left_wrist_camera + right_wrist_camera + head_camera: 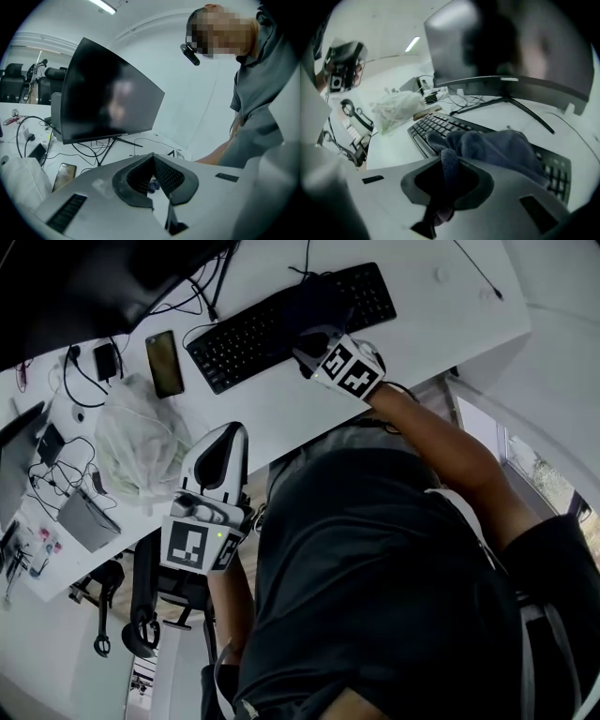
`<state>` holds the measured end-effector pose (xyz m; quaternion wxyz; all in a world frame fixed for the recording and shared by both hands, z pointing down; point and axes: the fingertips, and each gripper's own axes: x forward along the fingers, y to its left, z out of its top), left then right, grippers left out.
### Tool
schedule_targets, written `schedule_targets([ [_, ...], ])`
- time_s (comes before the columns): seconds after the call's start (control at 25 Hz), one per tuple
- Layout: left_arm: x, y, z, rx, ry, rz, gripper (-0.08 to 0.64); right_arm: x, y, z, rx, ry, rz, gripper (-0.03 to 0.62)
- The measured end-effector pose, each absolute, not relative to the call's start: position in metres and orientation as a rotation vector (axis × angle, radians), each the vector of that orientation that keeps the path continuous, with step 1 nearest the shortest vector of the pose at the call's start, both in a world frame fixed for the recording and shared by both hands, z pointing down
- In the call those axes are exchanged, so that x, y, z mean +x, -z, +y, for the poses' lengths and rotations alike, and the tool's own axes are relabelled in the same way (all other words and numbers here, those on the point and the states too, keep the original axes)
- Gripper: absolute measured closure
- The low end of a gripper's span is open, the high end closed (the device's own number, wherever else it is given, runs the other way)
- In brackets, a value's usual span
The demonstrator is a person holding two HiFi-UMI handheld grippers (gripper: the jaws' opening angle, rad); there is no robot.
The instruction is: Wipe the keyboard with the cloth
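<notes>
No words or numbers are reading clearly anywhere. The keyboard (244, 343) on the desk's far side is showing pale key legends too small to read. The monitor (506, 42) is carrying a tiny illegible mark on its lower bezel. The left cube (192, 545) and right cube (349, 369) are showing only black-and-white square markers.

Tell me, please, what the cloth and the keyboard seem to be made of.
The cloth: soft dark blue-grey fabric, possibly microfibre, going by its fuzzy nap and loose folds. The keyboard: probably matte black plastic; its surface looks dull, without glare.
</notes>
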<state>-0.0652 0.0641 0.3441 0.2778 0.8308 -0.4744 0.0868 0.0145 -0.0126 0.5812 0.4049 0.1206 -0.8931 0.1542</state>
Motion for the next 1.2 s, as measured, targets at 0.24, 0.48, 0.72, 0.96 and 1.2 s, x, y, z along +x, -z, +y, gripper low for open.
schedule_targets([
  [0.24,-0.046,-0.344,0.061,2.245,-0.219,-1.275,0.558,0.188,-0.568,-0.083,0.669,-0.482,-2.127,0.546],
  [0.48,-0.021,-0.342,0.056,2.270,-0.237,-1.252,0.558,0.165,-0.554,-0.082,0.666,-0.387,-2.166,0.546],
  [0.72,-0.006,-0.337,0.058,2.266,-0.261,-1.262,0.558,0.178,-0.573,-0.081,0.649,-0.411,-2.177,0.546],
  [0.96,-0.005,-0.342,0.072,2.238,-0.263,-1.312,0.558,0.298,-0.560,-0.123,0.993,-0.498,-2.019,0.546],
  [1.2,0.002,-0.378,0.089,2.180,-0.312,-1.285,0.558,0.270,-0.487,-0.134,1.019,-0.619,-2.281,0.546],
])
